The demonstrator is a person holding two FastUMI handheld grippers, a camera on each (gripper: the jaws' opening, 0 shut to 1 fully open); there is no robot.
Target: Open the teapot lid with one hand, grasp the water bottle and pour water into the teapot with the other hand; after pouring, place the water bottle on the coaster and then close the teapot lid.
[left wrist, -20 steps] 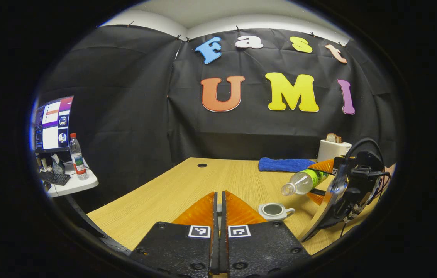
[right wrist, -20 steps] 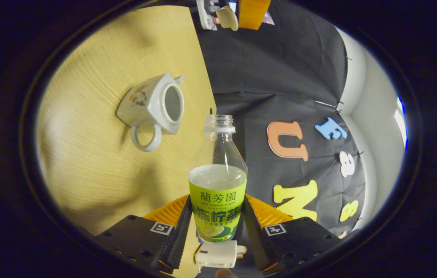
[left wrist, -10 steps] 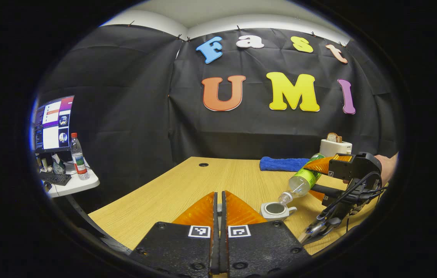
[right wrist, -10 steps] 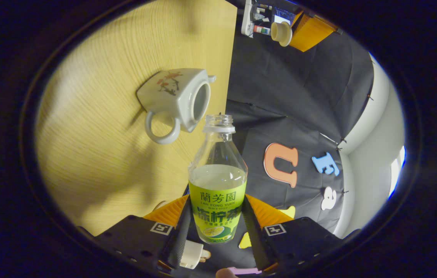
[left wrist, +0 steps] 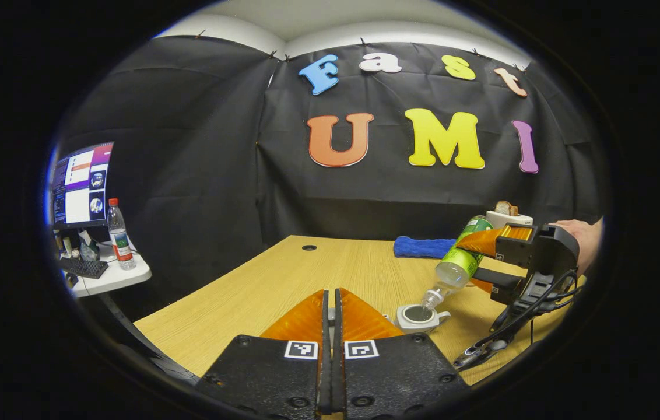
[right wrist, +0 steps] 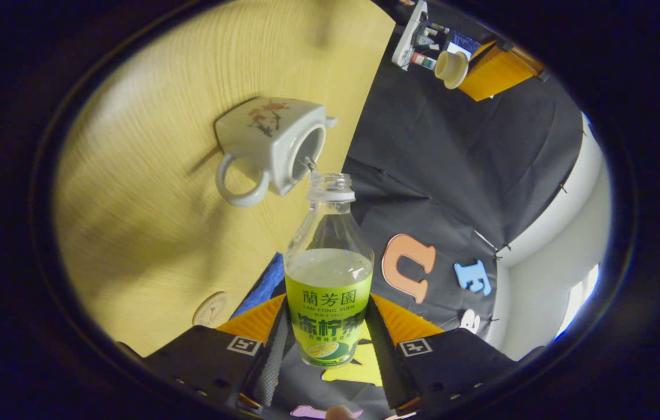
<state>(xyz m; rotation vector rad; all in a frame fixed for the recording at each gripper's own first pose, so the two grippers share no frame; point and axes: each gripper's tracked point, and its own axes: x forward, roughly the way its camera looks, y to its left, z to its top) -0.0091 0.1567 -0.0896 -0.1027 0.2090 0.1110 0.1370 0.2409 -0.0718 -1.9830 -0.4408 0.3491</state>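
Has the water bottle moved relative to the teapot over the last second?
Yes. In the left gripper view the water bottle has tipped further neck-down and its mouth has dropped to just above the teapot opening, where earlier it hung higher, nearly level.

Coaster (right wrist: 210, 310) partly hidden behind right tool (right wrist: 328, 350).

We see a small white teapot (right wrist: 271, 143) with a little flower picture and a round handle. It sits on the desk (right wrist: 149, 192) with its top open. The water bottle (right wrist: 329, 274) is clear with a green label and no cap. It is tipped with its mouth just over the pot's opening. The lid (right wrist: 450, 69) is round and pale, held up away from the pot.
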